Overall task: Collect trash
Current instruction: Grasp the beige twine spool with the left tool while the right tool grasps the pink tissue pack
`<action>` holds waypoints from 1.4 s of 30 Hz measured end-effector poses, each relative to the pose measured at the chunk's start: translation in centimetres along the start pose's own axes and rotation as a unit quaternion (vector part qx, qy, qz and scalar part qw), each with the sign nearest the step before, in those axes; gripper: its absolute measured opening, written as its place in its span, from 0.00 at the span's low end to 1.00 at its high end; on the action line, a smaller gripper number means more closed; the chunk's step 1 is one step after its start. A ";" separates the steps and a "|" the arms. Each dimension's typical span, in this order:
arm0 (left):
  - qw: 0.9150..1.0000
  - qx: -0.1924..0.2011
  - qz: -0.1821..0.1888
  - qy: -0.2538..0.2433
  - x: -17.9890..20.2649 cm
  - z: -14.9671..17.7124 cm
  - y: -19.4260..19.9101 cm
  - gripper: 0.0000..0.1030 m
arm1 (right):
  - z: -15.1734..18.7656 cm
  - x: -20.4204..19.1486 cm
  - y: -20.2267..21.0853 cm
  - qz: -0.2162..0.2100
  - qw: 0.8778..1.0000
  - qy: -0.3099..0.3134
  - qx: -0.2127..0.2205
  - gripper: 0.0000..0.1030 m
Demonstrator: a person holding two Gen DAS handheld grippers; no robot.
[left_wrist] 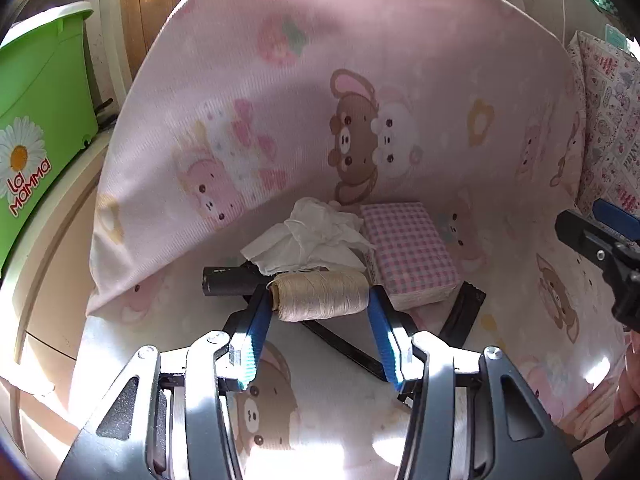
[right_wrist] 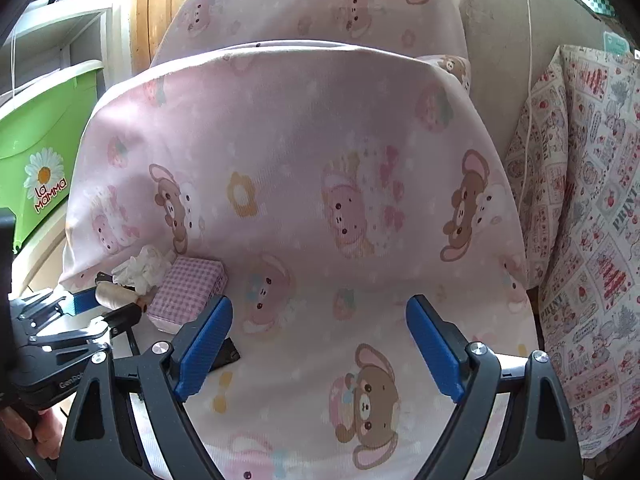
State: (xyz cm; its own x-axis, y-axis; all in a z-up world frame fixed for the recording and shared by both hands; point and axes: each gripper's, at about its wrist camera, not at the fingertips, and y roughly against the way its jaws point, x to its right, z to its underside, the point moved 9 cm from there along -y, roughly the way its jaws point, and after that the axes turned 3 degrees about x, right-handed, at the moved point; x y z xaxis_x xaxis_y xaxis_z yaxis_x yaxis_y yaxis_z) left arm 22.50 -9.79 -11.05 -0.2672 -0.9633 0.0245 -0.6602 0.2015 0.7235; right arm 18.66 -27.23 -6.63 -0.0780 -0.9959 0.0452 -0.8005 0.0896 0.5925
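Observation:
My left gripper (left_wrist: 321, 298) is shut on a beige spool of thread (left_wrist: 320, 294), its blue pads pressing the spool's two ends just above the pink bear-print sheet (left_wrist: 360, 100). Behind the spool lie a crumpled white tissue (left_wrist: 312, 240) and a pink gingham tissue pack (left_wrist: 408, 252). A black tube (left_wrist: 224, 282) sits to the spool's left. My right gripper (right_wrist: 320, 320) stands open over the sheet with nothing between its fingers. In the right wrist view the spool (right_wrist: 112, 294), tissue (right_wrist: 142, 268) and pack (right_wrist: 186, 292) lie at the left.
A green bin (left_wrist: 36, 120) marked with a daisy stands at the left beside white shelving. A black flat strip (left_wrist: 464, 308) lies under the pack's near corner. A printed pillow (right_wrist: 592, 240) leans at the right. A wooden door (left_wrist: 140, 12) is behind the bed.

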 end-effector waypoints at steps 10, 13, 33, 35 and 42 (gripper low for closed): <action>0.995 0.064 -0.073 0.020 -4.5 -1.8 5.7 0.46 | 0.7 -2.9 -0.1 -0.042 0.999 -0.004 -0.002 0.87; 0.992 0.076 -0.091 0.035 -6.6 -2.1 6.5 0.46 | 1.2 -3.9 -0.3 -0.039 0.999 0.005 0.000 0.87; 0.980 0.031 -0.183 0.066 -11.1 -0.7 5.9 0.46 | 2.2 -10.1 -4.0 -0.038 0.998 -0.045 -0.023 0.87; 0.980 0.030 -0.183 0.066 -11.2 -0.7 5.8 0.46 | 2.4 -10.6 -4.4 -0.045 0.997 -0.051 -0.021 0.76; 0.986 -0.008 -0.125 0.107 -10.9 0.1 4.5 0.46 | 4.0 -11.3 -6.3 -0.058 0.994 -0.062 -0.063 0.63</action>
State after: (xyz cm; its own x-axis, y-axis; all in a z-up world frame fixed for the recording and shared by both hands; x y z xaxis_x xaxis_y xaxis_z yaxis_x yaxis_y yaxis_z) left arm 22.33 1.62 -8.13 0.0589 -0.9982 -0.0120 -0.6743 -0.0486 0.7368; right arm 22.24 -16.55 -14.09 -0.0674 -0.9900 -0.1239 -0.7282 -0.0361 0.6844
